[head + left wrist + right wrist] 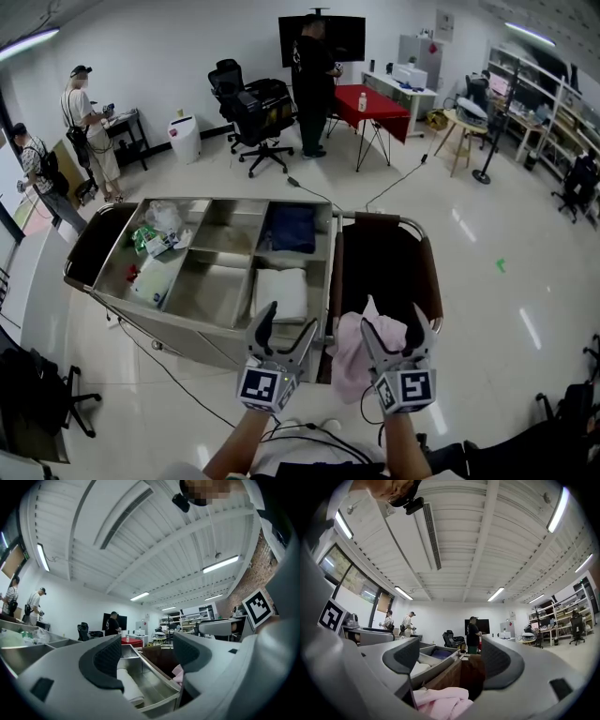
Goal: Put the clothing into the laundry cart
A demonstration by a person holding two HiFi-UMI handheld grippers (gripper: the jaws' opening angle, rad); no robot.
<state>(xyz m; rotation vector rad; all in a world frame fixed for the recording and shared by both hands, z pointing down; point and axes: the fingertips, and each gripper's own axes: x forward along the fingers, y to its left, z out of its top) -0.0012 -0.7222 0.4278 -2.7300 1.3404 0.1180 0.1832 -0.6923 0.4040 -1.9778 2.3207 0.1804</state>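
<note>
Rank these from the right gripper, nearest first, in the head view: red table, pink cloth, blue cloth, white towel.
1. Pink cloth, beside the right gripper.
2. White towel, near-left compartment.
3. Blue cloth, compartment behind that.
4. Red table, across the room.

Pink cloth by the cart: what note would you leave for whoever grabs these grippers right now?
Left gripper: fingers open, empty, above the steel tray's near edge.
Right gripper: fingers open; pink cloth lies low between them, not pinched.
Cloth drapes over the dark laundry bag's near rim, partly hanging outside.
Done: cloth is at the cart. Left: get it fully into the bag.
</note>
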